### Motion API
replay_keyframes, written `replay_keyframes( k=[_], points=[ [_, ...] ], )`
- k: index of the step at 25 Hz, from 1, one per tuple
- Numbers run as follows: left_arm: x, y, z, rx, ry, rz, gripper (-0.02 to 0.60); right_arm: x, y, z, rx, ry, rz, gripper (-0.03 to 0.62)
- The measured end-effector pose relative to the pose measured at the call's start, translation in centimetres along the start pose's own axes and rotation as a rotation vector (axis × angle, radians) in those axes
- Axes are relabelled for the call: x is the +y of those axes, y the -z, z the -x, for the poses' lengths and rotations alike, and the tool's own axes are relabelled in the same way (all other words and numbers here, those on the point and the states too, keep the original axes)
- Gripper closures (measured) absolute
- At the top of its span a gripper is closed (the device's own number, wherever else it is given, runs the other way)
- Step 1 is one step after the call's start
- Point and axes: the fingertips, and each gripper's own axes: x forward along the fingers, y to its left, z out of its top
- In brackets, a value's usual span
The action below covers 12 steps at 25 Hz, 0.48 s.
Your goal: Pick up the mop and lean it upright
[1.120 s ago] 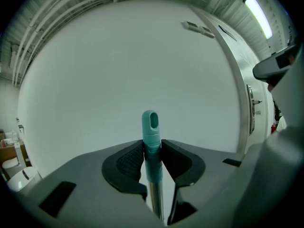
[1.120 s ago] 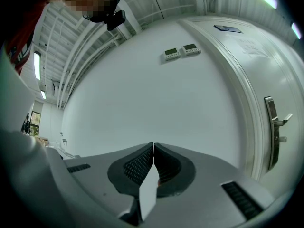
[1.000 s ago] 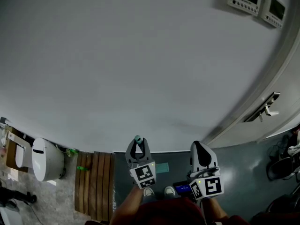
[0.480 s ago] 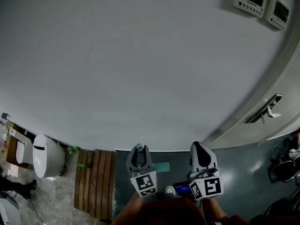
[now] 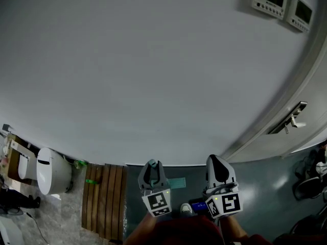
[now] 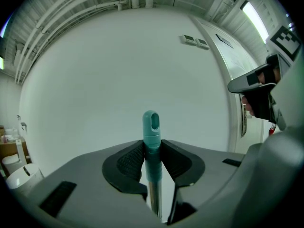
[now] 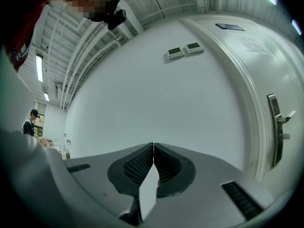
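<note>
My left gripper [image 6: 152, 145] pinches the mop handle [image 6: 151, 125] at its teal end; my right gripper [image 7: 153, 150] is pressed together, facing the white wall [image 7: 142, 89].

Before the wall [image 5: 153, 65], the mop [image 6: 151, 127] stands upright between the left tool's [image 5: 152, 168] jaws, with the right tool [image 5: 215, 163] just right of it. Along the wall's foot to the left lie a slatted board [image 5: 104, 200] and, farther left, a bin [image 5: 51, 176]. The door [image 5: 311, 101] adjoins the wall's right end, with two panels [image 5: 280, 0] high on the wall beside it.
</note>
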Motion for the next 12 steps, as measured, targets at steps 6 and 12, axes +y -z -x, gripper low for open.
replay_keyframes(
  k=[6,12],
  points=[
    [-0.3,-1.1,0.9,-0.027,0.014,-0.003,0.457,0.2,0.0,0.1,-0.001,-0.004,-0.001,0.576],
    [-0.2,-3.4,1.6,-0.052,0.016,-0.021,0.459,0.4,0.0,0.1,-0.002,-0.011,-0.007,0.576]
  ],
)
